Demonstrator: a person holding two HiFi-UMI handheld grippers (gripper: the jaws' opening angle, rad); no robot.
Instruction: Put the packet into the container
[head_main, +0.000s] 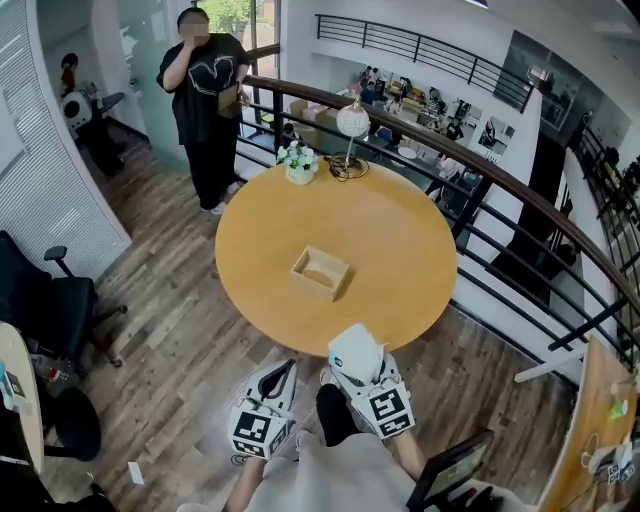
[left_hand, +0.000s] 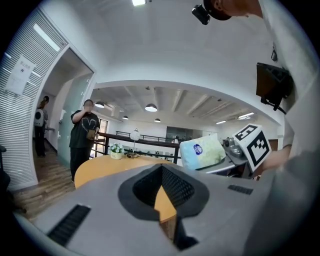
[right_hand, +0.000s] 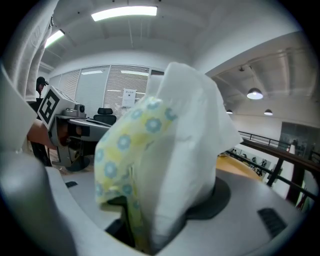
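A small open wooden container sits near the middle of the round wooden table. My right gripper hovers just off the table's near edge, shut on a soft pale packet. In the right gripper view the packet fills the jaws, white with a yellow flowered side, standing upright between them. My left gripper hangs beside it to the left, short of the table, jaws together and holding nothing. The left gripper view shows the packet to the right and the table ahead.
A person stands at the table's far side. A flower pot and a round lamp stand at the table's back edge. A dark railing curves behind and to the right. An office chair is at the left.
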